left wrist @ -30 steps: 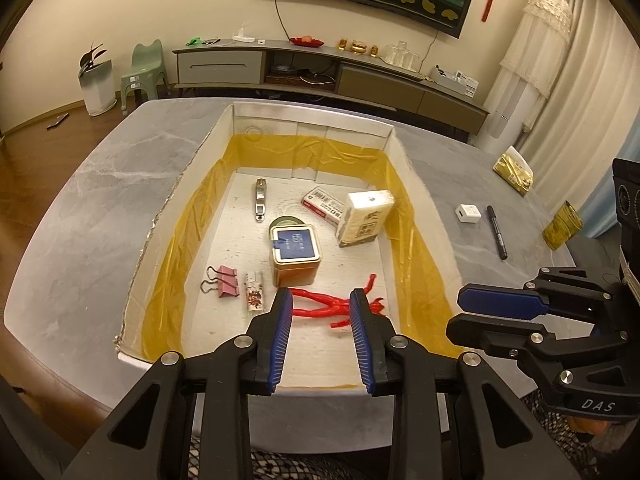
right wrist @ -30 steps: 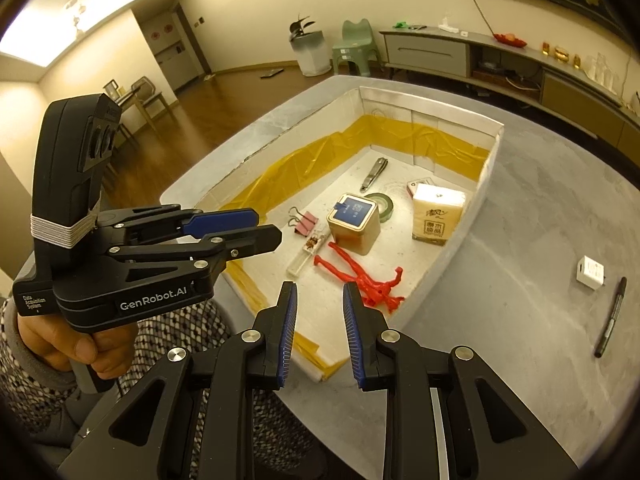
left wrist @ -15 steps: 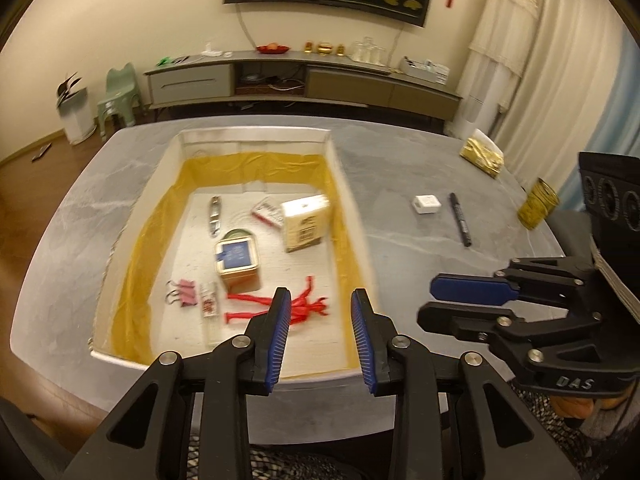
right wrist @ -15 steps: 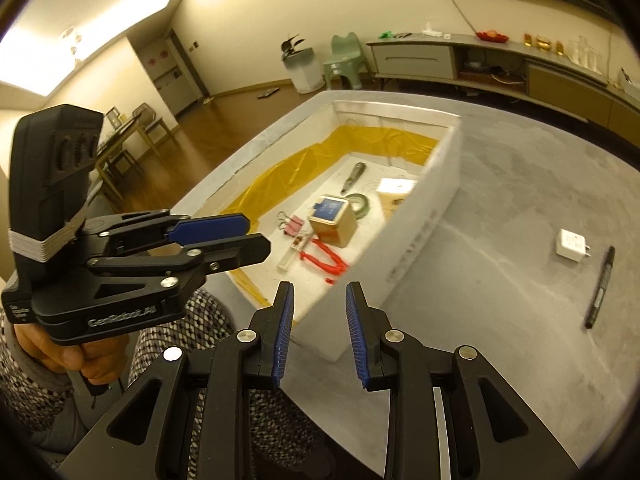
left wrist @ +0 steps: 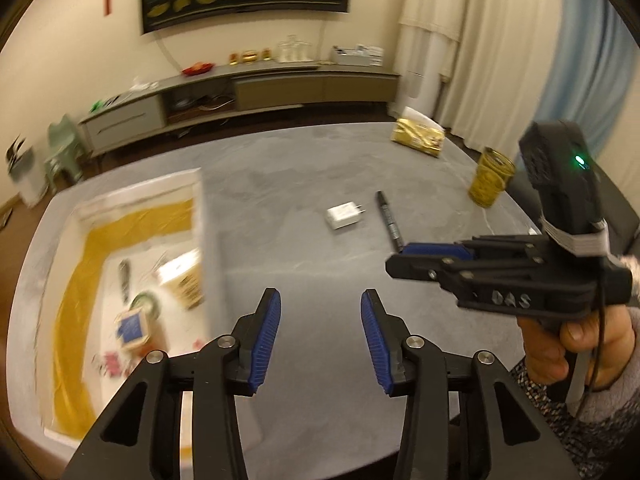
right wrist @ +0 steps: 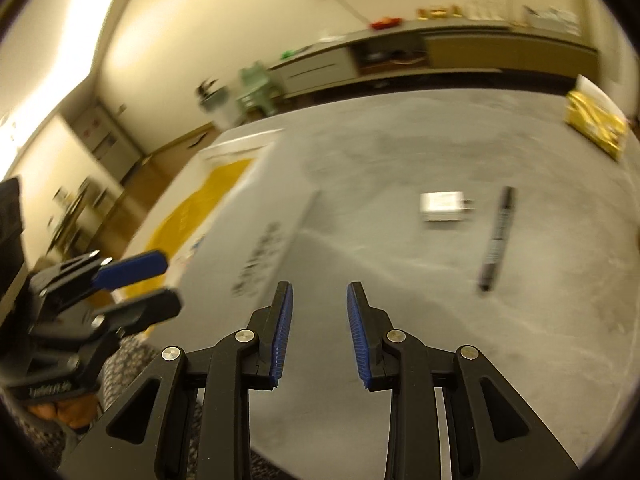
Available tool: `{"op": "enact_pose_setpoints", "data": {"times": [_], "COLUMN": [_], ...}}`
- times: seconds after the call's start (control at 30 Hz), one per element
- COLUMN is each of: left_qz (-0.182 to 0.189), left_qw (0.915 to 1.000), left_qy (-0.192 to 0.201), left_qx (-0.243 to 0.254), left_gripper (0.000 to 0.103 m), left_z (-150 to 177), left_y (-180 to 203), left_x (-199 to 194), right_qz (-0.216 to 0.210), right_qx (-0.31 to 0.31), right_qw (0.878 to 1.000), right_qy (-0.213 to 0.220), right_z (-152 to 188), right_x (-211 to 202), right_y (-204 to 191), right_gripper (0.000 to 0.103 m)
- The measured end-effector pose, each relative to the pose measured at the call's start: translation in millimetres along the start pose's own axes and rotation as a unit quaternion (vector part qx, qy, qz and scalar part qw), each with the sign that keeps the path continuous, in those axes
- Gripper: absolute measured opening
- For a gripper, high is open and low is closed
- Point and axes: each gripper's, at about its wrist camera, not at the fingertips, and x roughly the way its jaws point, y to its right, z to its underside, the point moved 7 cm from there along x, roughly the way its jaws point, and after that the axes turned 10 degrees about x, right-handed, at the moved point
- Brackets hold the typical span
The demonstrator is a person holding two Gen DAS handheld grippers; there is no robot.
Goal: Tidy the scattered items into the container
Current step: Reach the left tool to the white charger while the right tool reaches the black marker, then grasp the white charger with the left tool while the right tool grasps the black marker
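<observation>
table: a grey marbled stone tabletop point(left wrist: 280, 184) is seen in both views, carrying everything below.
container: a white foam box lined with yellow film point(left wrist: 68, 312) is placed on the left part of the table; in the right wrist view its white outer wall point(right wrist: 256, 232) is seen, blurred.
contents: a small square tin with a blue lid point(left wrist: 134, 326), a cream carton point(left wrist: 184, 280), a green tape roll and some pink and red bits are seen inside the box, all blurred.
left gripper: the black gripper with blue pads point(left wrist: 320, 328) is held over bare tabletop just right of the box wall; its fingers are parted wide and nothing is gripped.
right gripper: the second black gripper with blue pads point(right wrist: 319, 332) is held over bare tabletop; its fingers are spread apart and nothing lies between them. in the left wrist view it is seen from the side, held by a hand point(left wrist: 576, 348) in a grey knitted sleeve.
gold items: a gold foil packet point(left wrist: 418, 142) and a gold jar point(left wrist: 490, 178) are set near the far right edge.
marker: a black marker pen point(right wrist: 496, 236) is left lying outside the box.
charger: a small white plug adapter point(right wrist: 442, 206) is left just beside the marker, apart from it, well away from the box.
</observation>
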Motion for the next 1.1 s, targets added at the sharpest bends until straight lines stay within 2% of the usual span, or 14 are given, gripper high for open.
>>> {"op": "enact_pose_setpoints", "data": {"times": [0.2, 0.4, 0.5, 0.6, 0.73, 1.0, 1.1], "left_qz": [0.027, 0.049, 0.060, 0.038, 0.021, 0.028, 0.038], "left_qw": [0.9994, 0.9986, 0.9971, 0.9970, 0.9969, 0.9964, 0.9952], "left_qy": [0.002, -0.012, -0.040, -0.060, -0.068, -0.071, -0.087], "left_qx": [0.020, 0.018, 0.024, 0.032, 0.033, 0.037, 0.023], "left_gripper": [0.050, 0.055, 0.057, 0.056, 0.056, 0.056, 0.056], "left_z": [-32, -58, -65, -67, -72, -71, -63], "left_y": [22, 30, 37, 36, 25, 13, 12], "left_x": [44, 104, 146, 182, 218, 258, 270], "right_qz": [0.049, 0.103, 0.127, 0.152, 0.161, 0.159, 0.188], "right_qx": [0.049, 0.072, 0.055, 0.047, 0.043, 0.014, 0.006], "right_qw": [0.997, 0.992, 0.990, 0.987, 0.985, 0.985, 0.980], "right_qy": [0.012, -0.012, -0.027, -0.037, -0.042, -0.065, -0.062], "right_z": [-20, -37, -43, -48, -53, -60, -64], "right_x": [4, 33, 54, 69, 77, 89, 87], "right_y": [63, 111, 121, 135, 150, 154, 164], "right_gripper": [0.036, 0.037, 0.040, 0.041, 0.041, 0.041, 0.041]}}
